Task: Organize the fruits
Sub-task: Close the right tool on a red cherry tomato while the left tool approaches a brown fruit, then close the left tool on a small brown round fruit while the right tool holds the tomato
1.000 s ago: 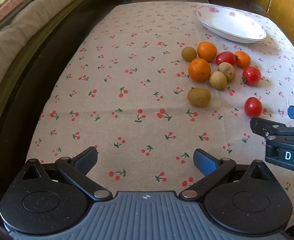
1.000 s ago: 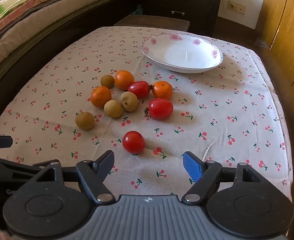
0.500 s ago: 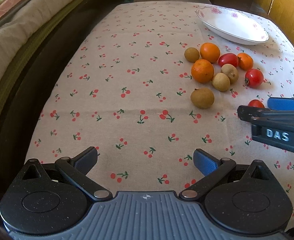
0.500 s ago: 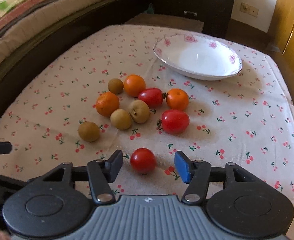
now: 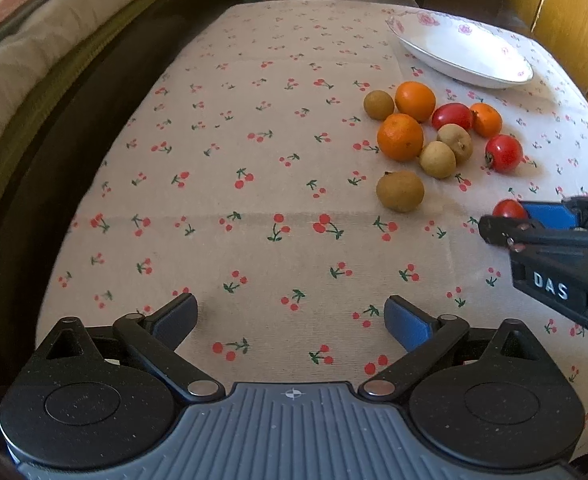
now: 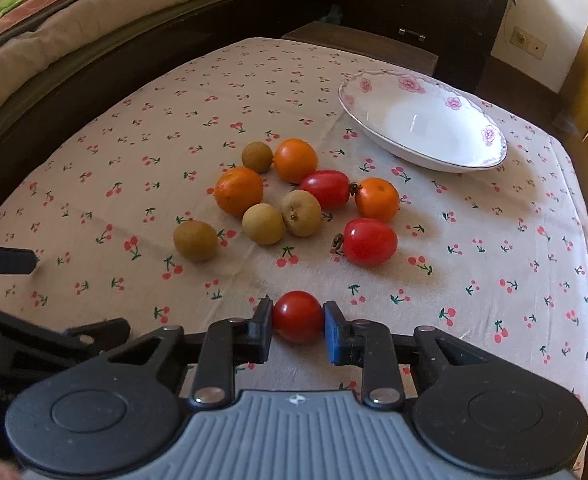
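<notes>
Bowl [image 6: 421,128] behind fruit cluster [image 6: 294,196]; tomato [image 6: 297,316] nearest, between jaws.

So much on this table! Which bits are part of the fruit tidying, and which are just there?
Part of the job:
- small red tomato, held in the right gripper
- two more tomatoes
- three oranges
- four brown fruits
- white flowered bowl, probably the destination
- left gripper, open, waiting

Just there:
- cherry tablecloth
- dark drawers
- bedding

Cloth [image 6: 493,240] on desk: matt woven fabric, cherry print. Bowl [image 6: 425,124]: glossy glazed ceramic. Tomatoes [image 6: 369,241]: smooth, shiny skin. Oranges [image 6: 239,191]: dimpled, semi-matt. Brown fruits [image 6: 195,241]: dull, rough. Right gripper [image 6: 297,320]: matt black plastic, speckled, metal rivets.
</notes>
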The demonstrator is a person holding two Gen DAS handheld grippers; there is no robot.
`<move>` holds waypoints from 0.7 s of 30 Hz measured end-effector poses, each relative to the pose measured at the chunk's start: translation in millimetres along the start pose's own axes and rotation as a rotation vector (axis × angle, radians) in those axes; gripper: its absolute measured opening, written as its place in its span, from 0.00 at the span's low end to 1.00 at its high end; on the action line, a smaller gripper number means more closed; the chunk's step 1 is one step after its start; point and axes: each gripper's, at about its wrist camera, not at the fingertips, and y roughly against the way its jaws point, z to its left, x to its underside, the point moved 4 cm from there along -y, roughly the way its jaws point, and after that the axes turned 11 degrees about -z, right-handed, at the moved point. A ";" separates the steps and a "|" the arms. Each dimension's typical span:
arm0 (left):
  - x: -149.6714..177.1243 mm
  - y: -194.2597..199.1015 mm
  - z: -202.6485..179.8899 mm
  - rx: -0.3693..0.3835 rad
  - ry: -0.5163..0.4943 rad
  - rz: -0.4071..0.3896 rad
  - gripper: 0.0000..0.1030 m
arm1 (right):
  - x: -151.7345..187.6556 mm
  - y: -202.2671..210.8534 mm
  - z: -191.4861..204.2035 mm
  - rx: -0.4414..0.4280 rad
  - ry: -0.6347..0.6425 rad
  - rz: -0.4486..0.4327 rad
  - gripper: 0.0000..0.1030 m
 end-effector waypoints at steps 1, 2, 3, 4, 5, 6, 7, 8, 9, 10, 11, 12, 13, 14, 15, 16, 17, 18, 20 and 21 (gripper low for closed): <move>0.9 -1.0 2.5 0.009 0.017 0.000 1.00 | 0.0 2.0 -1.4 -0.004 -0.010 -0.002 0.27; 1.7 -1.3 5.0 0.016 0.032 -0.004 1.00 | -0.5 3.6 -3.0 -0.006 -0.017 -0.005 0.27; 2.7 -0.9 6.3 0.010 0.030 -0.017 1.00 | -1.2 5.3 -4.8 -0.009 -0.026 -0.009 0.27; 4.0 -0.9 7.2 0.000 0.022 -0.027 1.00 | -1.7 7.5 -7.6 -0.017 -0.043 -0.012 0.27; 4.5 -0.8 8.1 0.002 0.023 -0.035 1.00 | -2.9 8.3 -10.0 -0.025 -0.061 -0.013 0.27; 5.5 -0.9 8.6 0.002 0.023 -0.041 1.00 | -3.4 9.3 -12.2 -0.034 -0.077 -0.013 0.27; 5.7 -1.2 8.8 0.004 0.021 -0.045 1.00 | -3.6 10.5 -13.8 -0.039 -0.088 -0.015 0.27; 5.9 -1.4 8.9 0.005 0.020 -0.048 1.00 | -4.0 12.0 -14.7 -0.042 -0.090 -0.018 0.27; 5.8 -1.8 9.1 0.004 0.022 -0.044 1.00 | -4.3 13.4 -15.4 -0.044 -0.090 -0.021 0.27; 4.3 -2.9 9.2 0.002 0.021 -0.030 1.00 | -4.7 15.0 -16.5 -0.049 -0.095 -0.023 0.27; 2.2 -2.9 8.5 0.006 0.015 -0.020 0.99 | -5.2 16.4 -18.1 -0.054 -0.103 -0.025 0.27; -0.3 -2.5 7.3 0.017 0.012 -0.025 0.94 | -5.7 17.5 -19.6 -0.057 -0.109 -0.028 0.27; -3.6 -2.2 5.7 0.026 0.014 -0.030 0.91 | -6.1 18.5 -21.1 -0.057 -0.112 -0.030 0.27; -6.6 -1.9 3.6 0.034 0.017 -0.031 0.91 | -6.8 19.1 -23.1 -0.056 -0.116 -0.033 0.27; -10.3 -0.5 1.1 0.047 0.023 -0.041 0.91 | -7.1 20.0 -25.0 -0.056 -0.121 -0.035 0.27; -15.1 1.0 -2.7 0.054 0.021 -0.059 0.91 | -7.1 21.1 -27.0 -0.056 -0.127 -0.035 0.27; -19.9 2.0 -6.9 0.054 0.011 -0.076 0.91 | -6.8 22.4 -28.9 -0.057 -0.133 -0.035 0.27; -25.8 1.7 -12.0 0.058 -0.002 -0.091 0.91 | -7.4 23.2 -31.0 -0.058 -0.140 -0.036 0.27; -37.4 -2.3 -21.6 0.067 -0.024 -0.113 0.91 | -9.5 25.9 -35.2 -0.056 -0.146 -0.042 0.27; -42.6 -5.1 -25.8 0.072 -0.033 -0.124 0.91 | -9.5 28.0 -36.6 -0.052 -0.146 -0.044 0.27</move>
